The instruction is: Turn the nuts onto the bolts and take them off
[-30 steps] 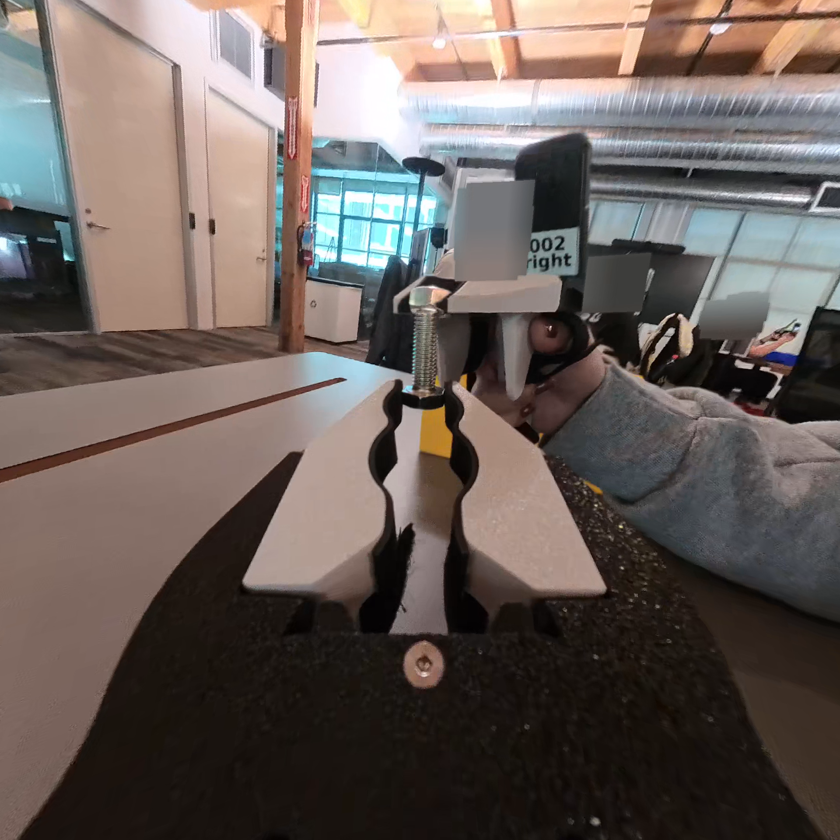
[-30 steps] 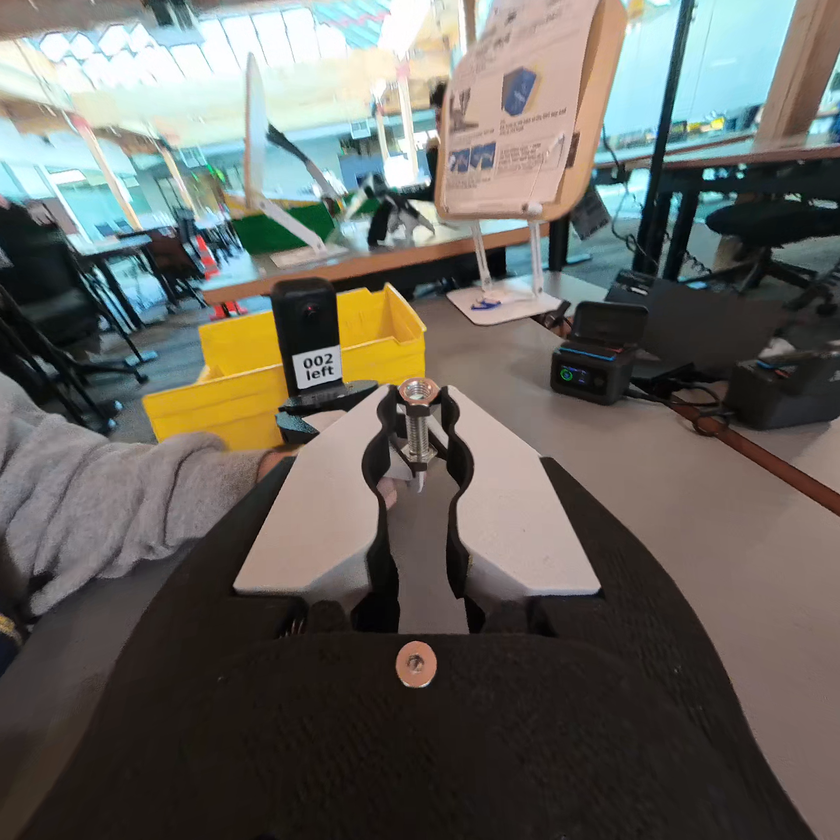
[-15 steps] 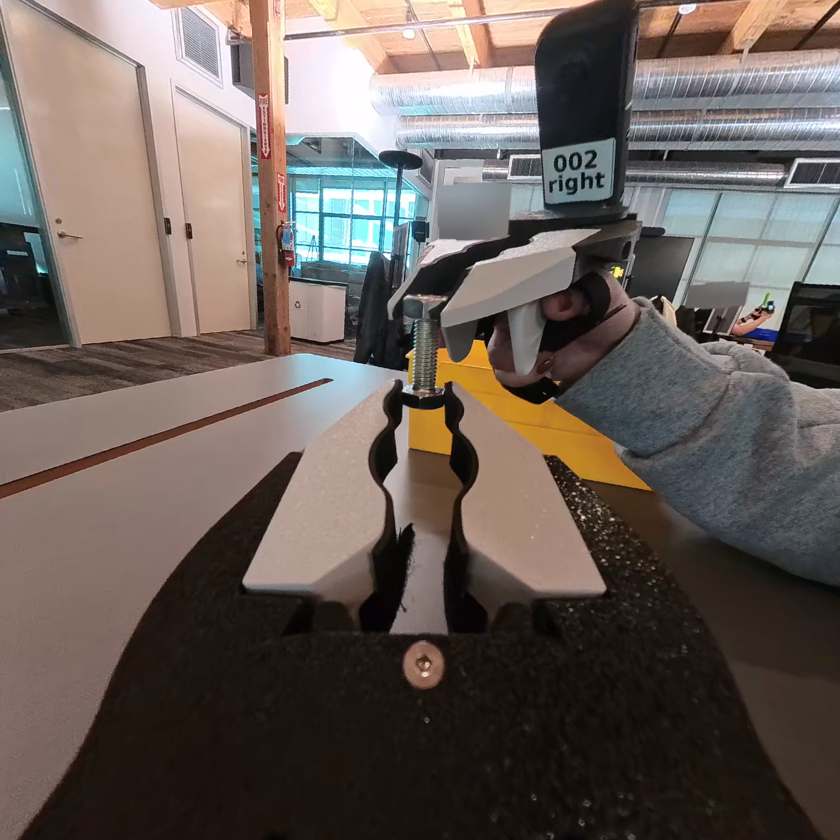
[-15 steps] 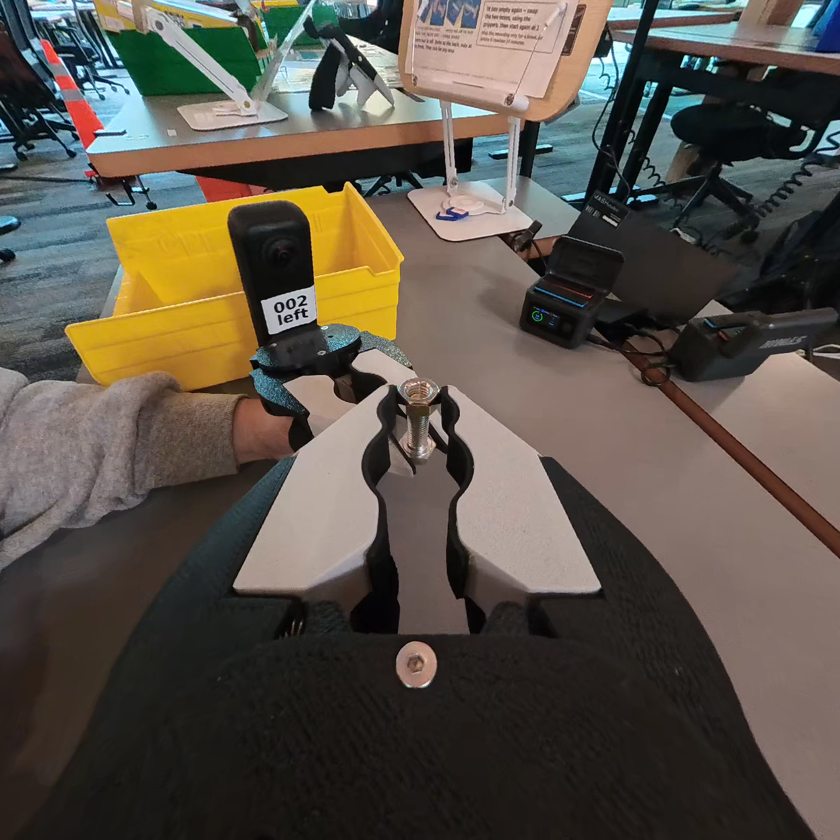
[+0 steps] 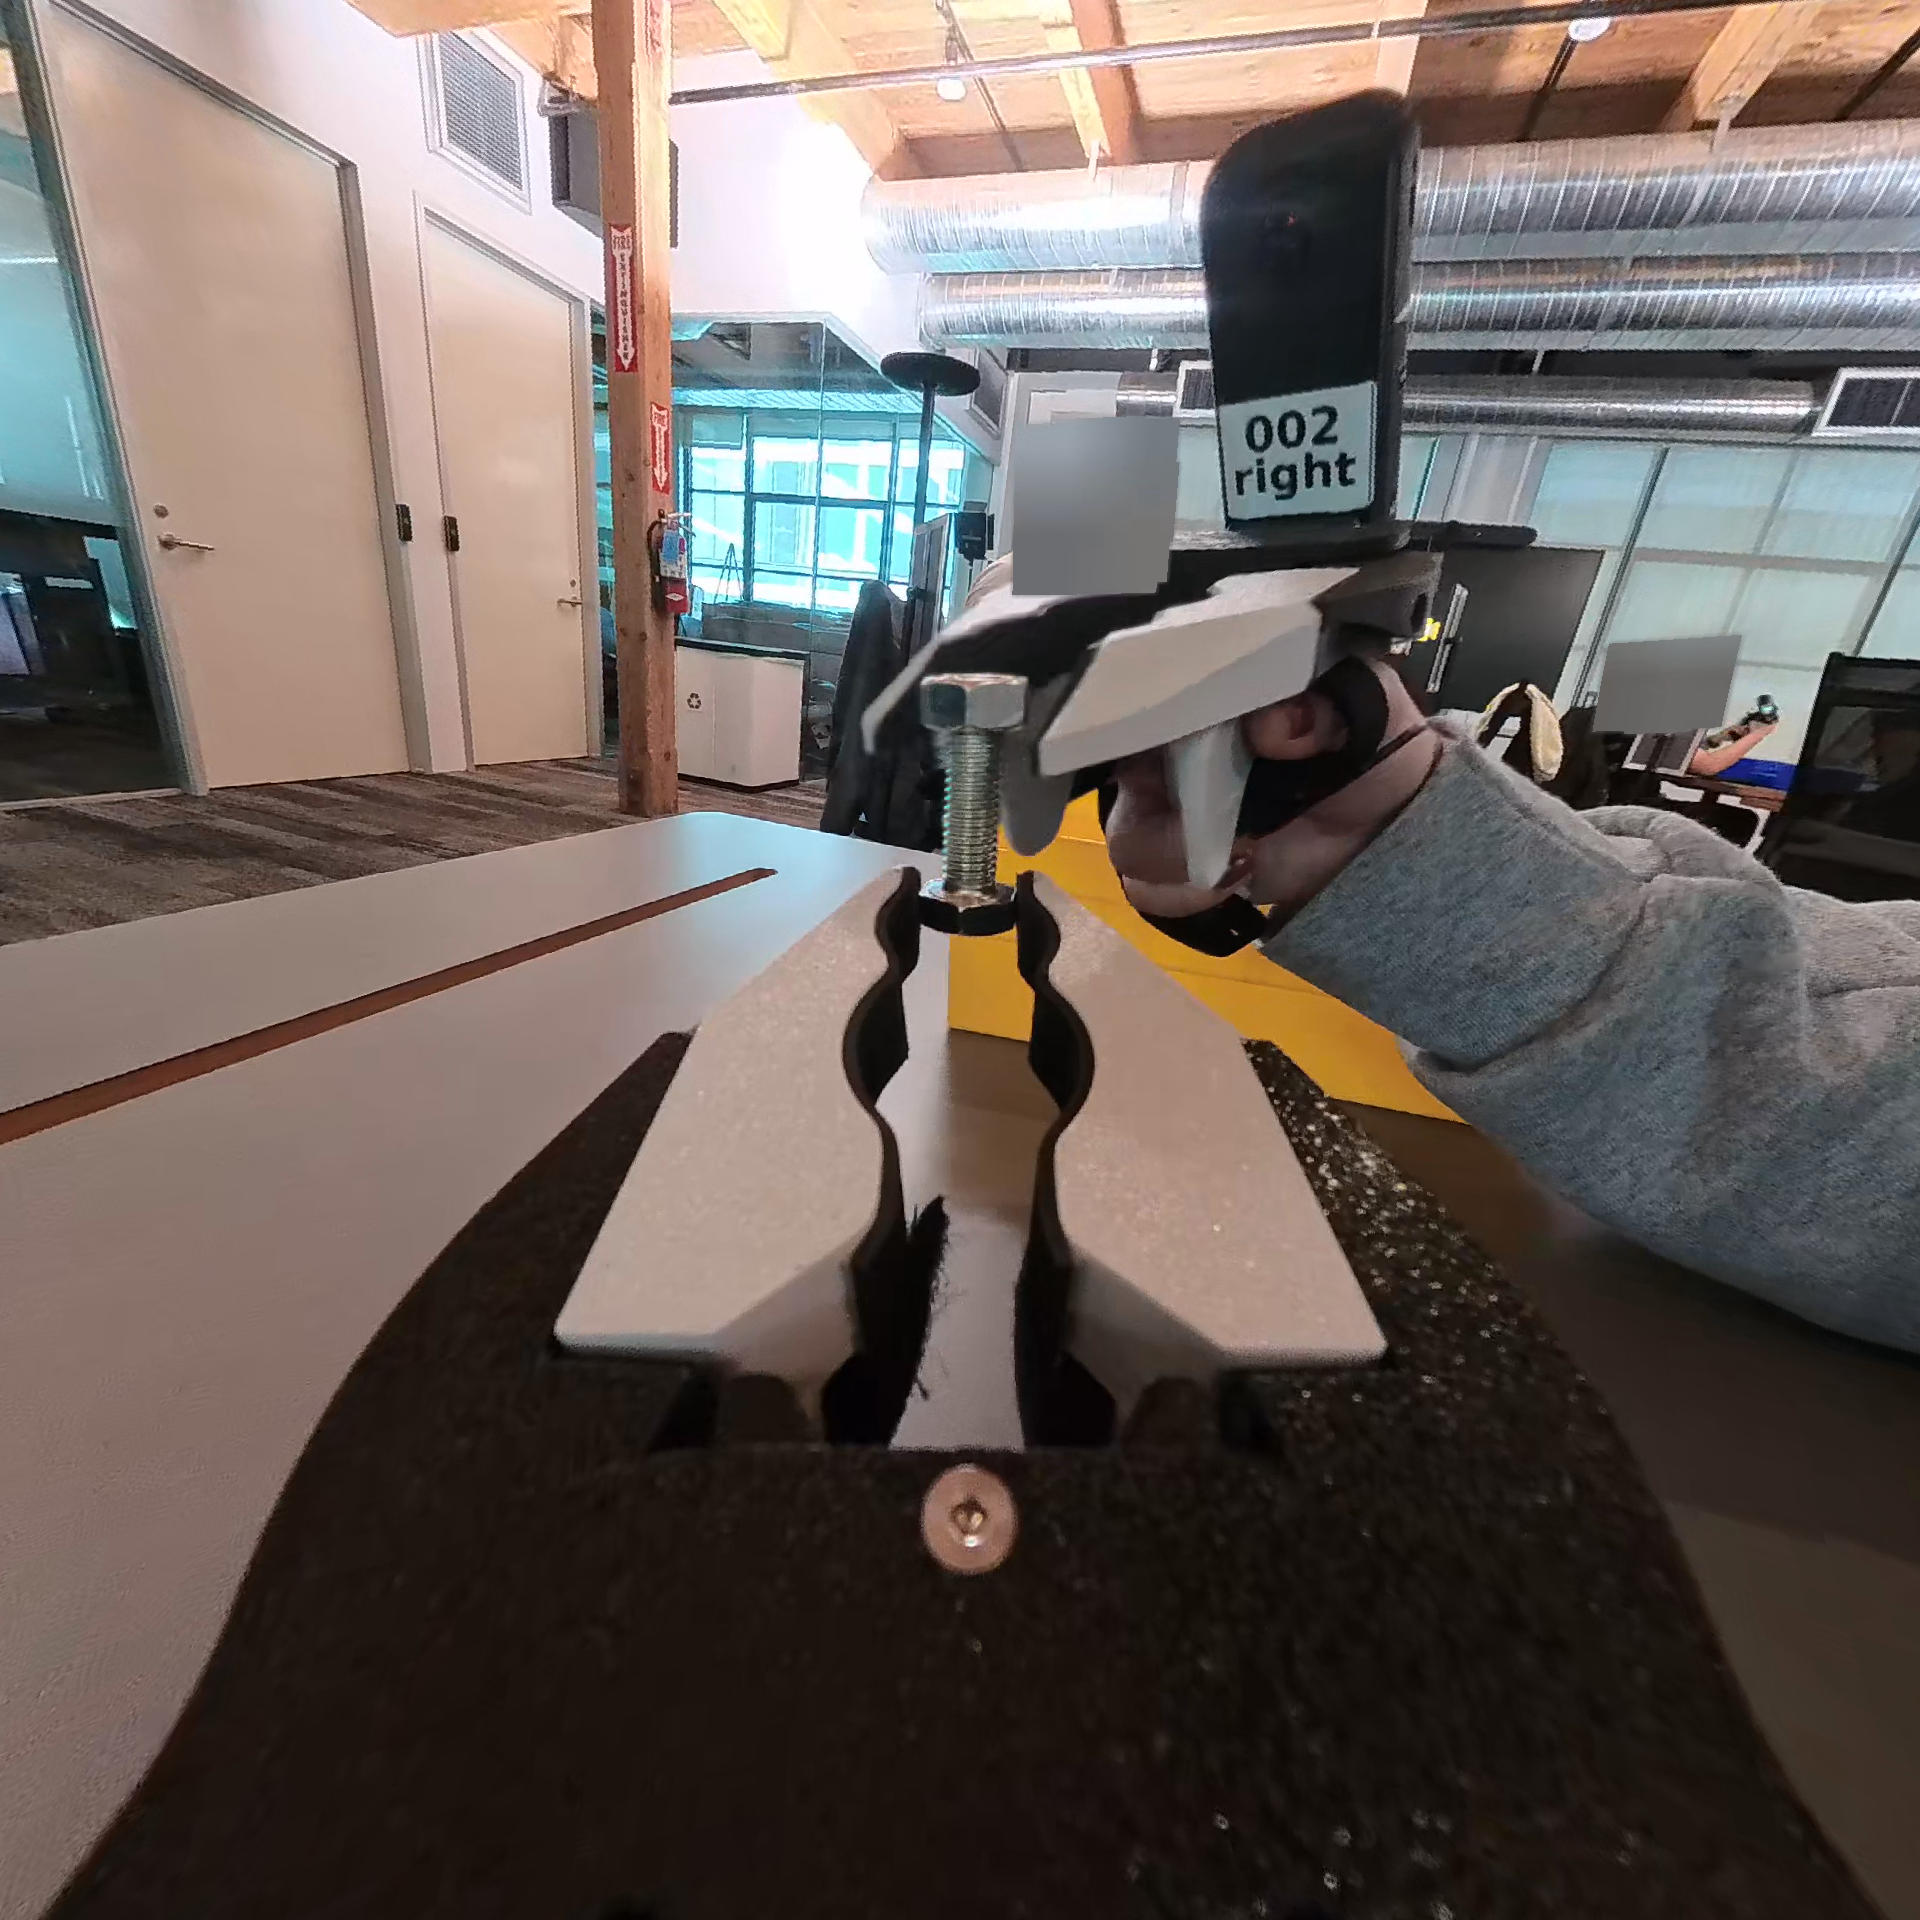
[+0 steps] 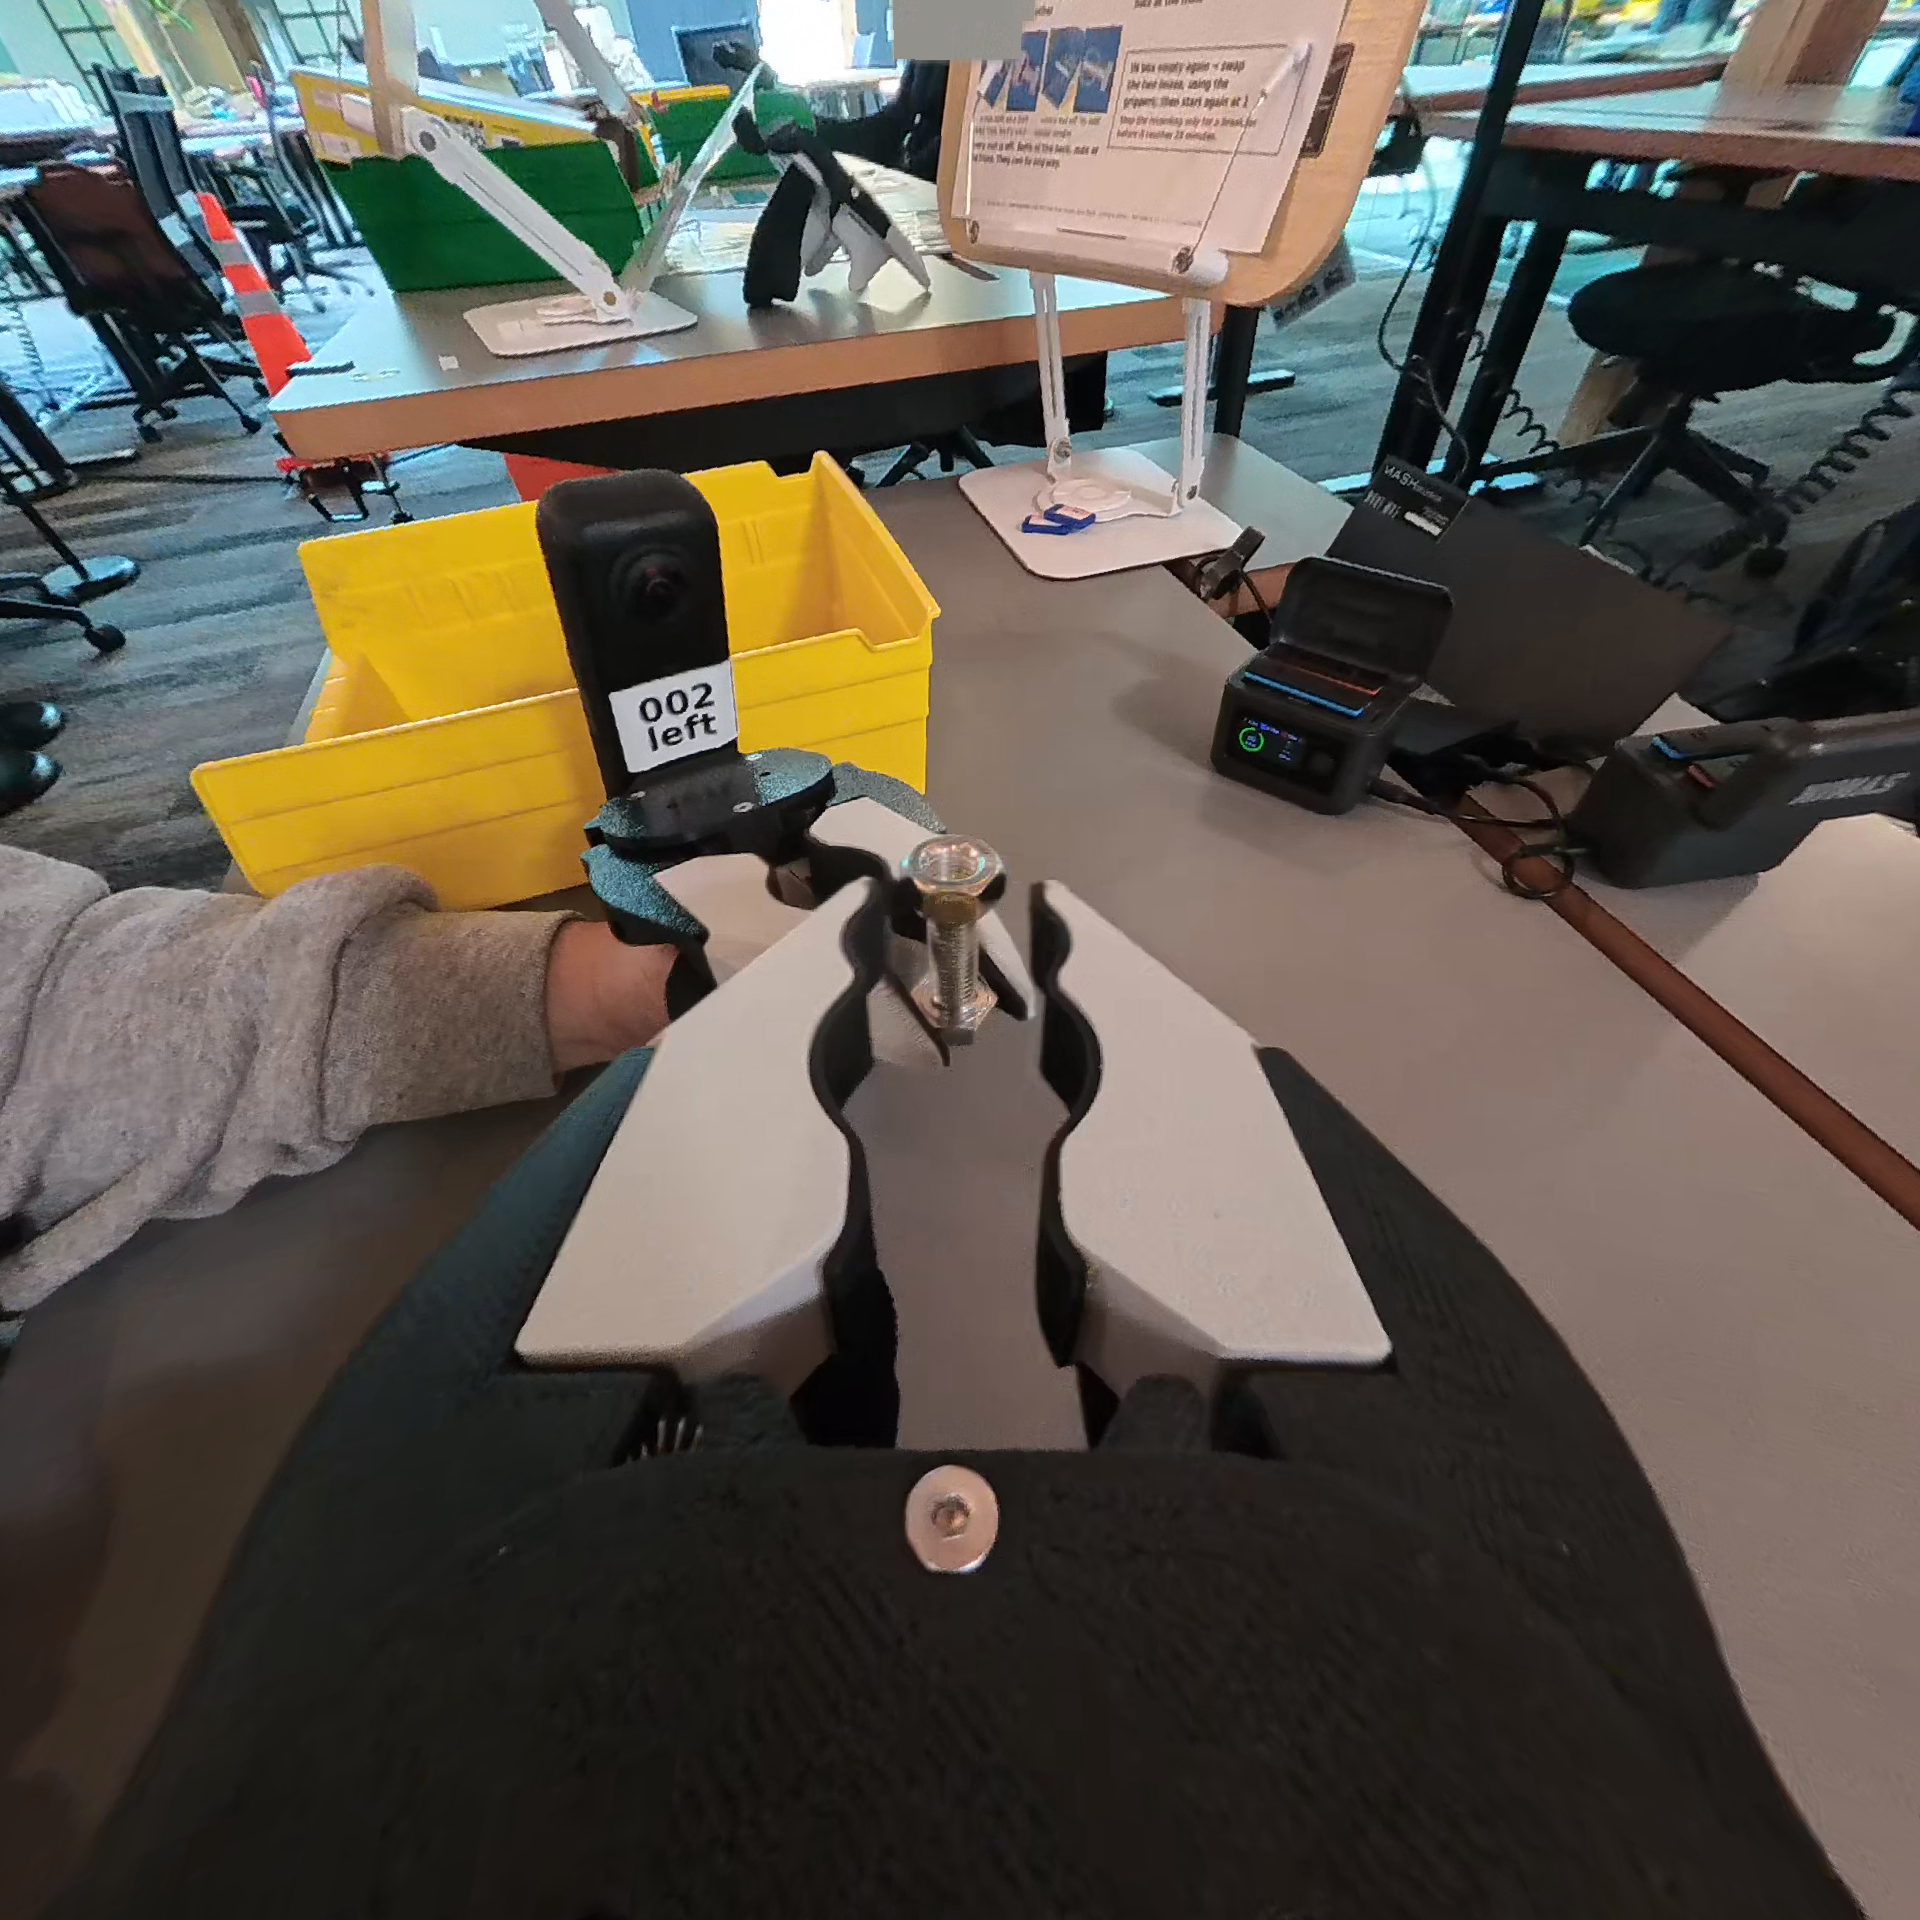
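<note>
The left gripper [image 5: 966, 904] has its jaws drawn narrow on the nut [image 5: 964, 914], pinched right at the tips. From that nut the bolt [image 5: 972, 800] stands upright, thread showing all the way up to its hex head. The right gripper [image 6: 951, 904] sits over that head from above; in the right wrist view its jaws are parted, with a visible gap on either side of the head, so the tips are not touching it. From that same view the bolt runs down between the right jaws to the nut [image 6: 954, 1006], which the left gripper's tips [image 6: 831, 883] clamp just beneath. A hand in a grey sleeve [image 6: 208, 1029] holds the left gripper, to the left of the right jaws. Just beyond the jaws a yellow bin [image 6: 488, 665] rests on the grey tabletop [image 6: 1351, 1039]. Farther right of the jaws lies a small black device with a lit screen [image 6: 1309, 717], and beyond it a white stand carrying a clipboard [image 6: 1143, 145].
</note>
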A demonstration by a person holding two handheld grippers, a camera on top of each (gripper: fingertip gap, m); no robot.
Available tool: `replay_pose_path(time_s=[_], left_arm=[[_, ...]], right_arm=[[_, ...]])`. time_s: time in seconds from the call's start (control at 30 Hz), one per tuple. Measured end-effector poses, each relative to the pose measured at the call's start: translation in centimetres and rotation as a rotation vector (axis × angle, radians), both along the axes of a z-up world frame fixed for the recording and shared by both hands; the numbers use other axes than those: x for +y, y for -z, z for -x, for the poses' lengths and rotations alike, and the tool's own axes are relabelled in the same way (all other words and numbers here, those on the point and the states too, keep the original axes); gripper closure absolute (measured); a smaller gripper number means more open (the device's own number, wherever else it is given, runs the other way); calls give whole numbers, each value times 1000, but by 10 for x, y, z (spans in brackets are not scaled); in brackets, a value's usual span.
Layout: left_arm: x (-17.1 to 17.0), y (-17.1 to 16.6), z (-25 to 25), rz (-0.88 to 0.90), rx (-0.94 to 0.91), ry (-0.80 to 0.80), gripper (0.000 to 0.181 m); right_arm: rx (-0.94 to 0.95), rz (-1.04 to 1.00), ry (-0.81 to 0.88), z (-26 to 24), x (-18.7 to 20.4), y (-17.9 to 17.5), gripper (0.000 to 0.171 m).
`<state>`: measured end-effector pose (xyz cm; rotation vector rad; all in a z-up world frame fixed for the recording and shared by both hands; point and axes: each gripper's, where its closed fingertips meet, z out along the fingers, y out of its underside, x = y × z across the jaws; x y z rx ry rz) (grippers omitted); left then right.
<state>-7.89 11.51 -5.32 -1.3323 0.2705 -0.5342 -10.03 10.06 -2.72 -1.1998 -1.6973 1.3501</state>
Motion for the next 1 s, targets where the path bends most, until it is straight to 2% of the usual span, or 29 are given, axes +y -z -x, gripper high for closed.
replay_pose_path(time_s=[0.07, 0.17, 0.3, 0.43, 0.57, 0.67, 0.8, 1.0], left_arm=[[1, 1, 4, 7, 4, -22, 165], [4, 3, 11, 18, 16, -77, 165], [6, 5, 16, 23, 45, -120, 165], [6, 6, 13, 27, 47, -104, 165], [4, 6, 2, 19, 58, -47, 165], [0, 3, -6, 7, 42, 24, 165], [-6, 4, -20, 19, 33, 130, 165], [-7, 7, -28, 39, 42, 177, 165]], right_arm=[[46, 11, 18, 3, 2, -7, 126], [192, 28, 86, 7, 10, -23, 86], [425, 86, 252, -3, 14, -18, 71], [487, 49, 320, -19, 3, 11, 71], [479, 41, 253, -15, 2, -9, 63], [396, 115, 158, -11, -5, -10, 57], [346, 131, 83, -14, -20, -4, 58], [306, 137, 3, -20, -33, -2, 67]])
